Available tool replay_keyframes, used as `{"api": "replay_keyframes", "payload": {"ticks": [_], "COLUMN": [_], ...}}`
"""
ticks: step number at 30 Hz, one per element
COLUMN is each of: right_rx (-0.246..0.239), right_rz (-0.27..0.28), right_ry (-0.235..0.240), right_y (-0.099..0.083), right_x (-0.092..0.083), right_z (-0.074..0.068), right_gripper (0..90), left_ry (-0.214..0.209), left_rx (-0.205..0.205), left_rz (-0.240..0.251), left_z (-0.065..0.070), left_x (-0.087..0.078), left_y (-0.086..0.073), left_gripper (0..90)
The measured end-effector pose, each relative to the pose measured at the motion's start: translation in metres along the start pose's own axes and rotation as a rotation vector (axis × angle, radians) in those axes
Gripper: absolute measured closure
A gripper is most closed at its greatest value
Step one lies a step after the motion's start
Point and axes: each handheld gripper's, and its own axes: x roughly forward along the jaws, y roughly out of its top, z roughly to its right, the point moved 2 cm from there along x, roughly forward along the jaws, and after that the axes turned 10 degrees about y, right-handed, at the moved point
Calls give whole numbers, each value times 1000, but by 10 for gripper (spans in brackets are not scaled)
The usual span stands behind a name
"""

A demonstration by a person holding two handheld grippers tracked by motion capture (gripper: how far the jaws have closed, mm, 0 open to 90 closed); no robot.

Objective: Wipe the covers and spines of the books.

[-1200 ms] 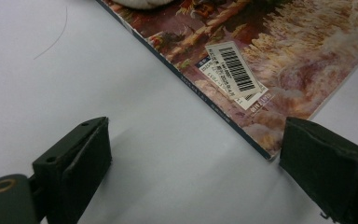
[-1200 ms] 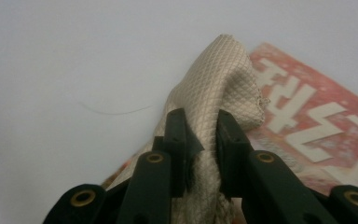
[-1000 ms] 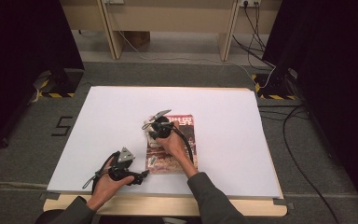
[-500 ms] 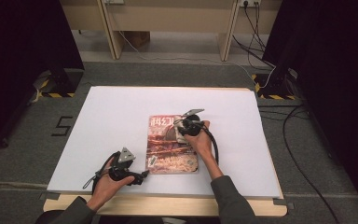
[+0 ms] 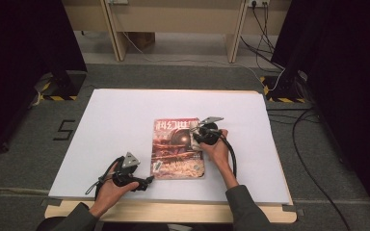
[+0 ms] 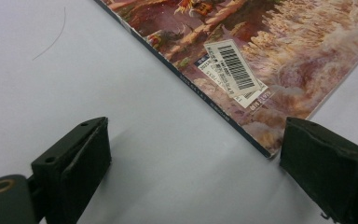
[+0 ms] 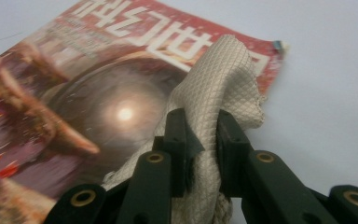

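White table covering point(image 5: 125, 115) carries one glossy red-covered magazine point(image 5: 176, 147) at its centre. Right gripper point(image 7: 200, 135) is clamped on one beige quilted cloth point(image 7: 219, 79), held over the magazine's far right corner. Left gripper point(image 6: 191, 163) rests with jaws spread, nothing between them, beside the magazine's near left corner. Judged step: wiping the cover; the next stroke calls for keeping the cloth pressed flat.

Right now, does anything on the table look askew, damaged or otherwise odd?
Mostly tidy. The magazine lies flat and square, but its far right corner looks slightly frayed. The right gripper pinches a bunched beige cloth over the cover.
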Motion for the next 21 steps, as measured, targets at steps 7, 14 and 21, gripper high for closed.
{"api": "replay_keyframes", "payload": {"ticks": [7, 14, 21], "right_rx": [-88, -15, 40], "right_rz": [-43, 4, 34], "right_ry": [35, -20, -28], "right_y": [5, -1, -5], "right_x": [8, -2, -9], "right_z": [-24, 4, 19], "right_gripper": [770, 769, 769], "left_ry": [-3, -5, -6], "left_rx": [2, 3, 5], "left_rz": [2, 0, -2], "left_z": [0, 0, 0], "left_x": [0, 0, 0], "left_y": [0, 0, 0], "left_gripper": [79, 84, 83]}}
